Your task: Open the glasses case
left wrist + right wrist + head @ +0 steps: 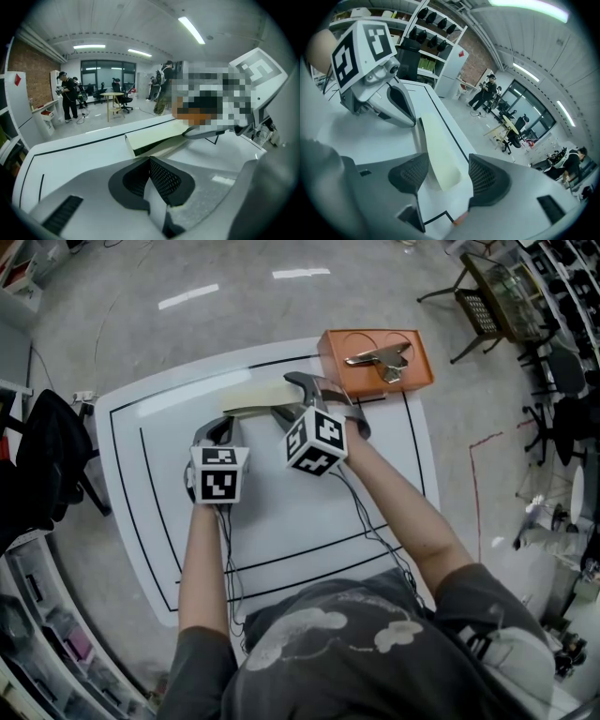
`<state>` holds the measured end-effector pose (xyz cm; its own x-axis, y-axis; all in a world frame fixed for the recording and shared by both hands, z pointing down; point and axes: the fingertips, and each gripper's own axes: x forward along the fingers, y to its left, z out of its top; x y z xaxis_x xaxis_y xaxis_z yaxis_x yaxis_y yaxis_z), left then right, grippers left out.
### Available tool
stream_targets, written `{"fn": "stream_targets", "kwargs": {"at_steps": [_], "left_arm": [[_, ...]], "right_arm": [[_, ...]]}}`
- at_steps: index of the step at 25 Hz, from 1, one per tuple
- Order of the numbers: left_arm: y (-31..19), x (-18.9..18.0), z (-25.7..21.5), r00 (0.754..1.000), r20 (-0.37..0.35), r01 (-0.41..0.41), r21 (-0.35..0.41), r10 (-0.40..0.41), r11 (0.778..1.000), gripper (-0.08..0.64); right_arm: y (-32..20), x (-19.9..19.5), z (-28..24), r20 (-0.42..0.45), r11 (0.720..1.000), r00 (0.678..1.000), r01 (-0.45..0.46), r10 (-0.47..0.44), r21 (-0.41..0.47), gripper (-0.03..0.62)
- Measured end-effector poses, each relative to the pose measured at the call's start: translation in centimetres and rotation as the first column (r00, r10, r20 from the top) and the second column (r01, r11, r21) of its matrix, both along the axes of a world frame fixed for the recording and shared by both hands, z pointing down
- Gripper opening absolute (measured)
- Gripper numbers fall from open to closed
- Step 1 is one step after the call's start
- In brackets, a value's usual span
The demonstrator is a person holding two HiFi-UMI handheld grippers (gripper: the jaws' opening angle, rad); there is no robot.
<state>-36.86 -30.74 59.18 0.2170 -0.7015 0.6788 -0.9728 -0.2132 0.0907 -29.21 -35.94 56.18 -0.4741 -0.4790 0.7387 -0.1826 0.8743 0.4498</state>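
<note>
Glasses case: A long cream glasses case (267,396) is seen lying flat on the white worktop (300,512), toward the far edge, within the black lines marked on it.
Right gripper: The right gripper (446,171) is held at one rounded end of the case. Its jaws are spread, one on either side of that end, and a strip of worktop is seen between each jaw and the case.
Left gripper: The left gripper (152,176) is held low over the worktop, just short of the case's other end. Its jaws are pressed shut against each other.
Case lid: A dark seam is shown along the side facing the left gripper. Whether the lid is lifted cannot be told.
Tray: An orange tray (326,354) is set at the worktop's far right corner, near the case, and a metal clip-like piece (380,360) is laid in it.
</note>
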Motion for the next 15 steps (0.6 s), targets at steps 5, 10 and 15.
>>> {"fn": "stream_targets", "kwargs": {"at_steps": [5,10,15], "left_arm": [[0.1,0.0,0.0,1.000,-0.008,-0.002,-0.004,0.002,1.000,0.003],[0.0,0.0,0.0,1.000,-0.011,-0.003,-0.003,0.003,1.000,0.003],[0.0,0.0,0.1,1.000,-0.012,-0.001,-0.004,0.001,1.000,0.003]], "right_arm": [[-1.3,-0.4,-2.0,0.054,1.000,0.998,-0.011,0.009,0.028,0.215],[-2.6,-0.9,-2.4,0.047,0.999,0.999,0.003,-0.005,0.052,0.156],[-3.5,-1.1,-2.0,0.037,0.998,0.999,-0.006,0.004,0.060,0.112]]}}
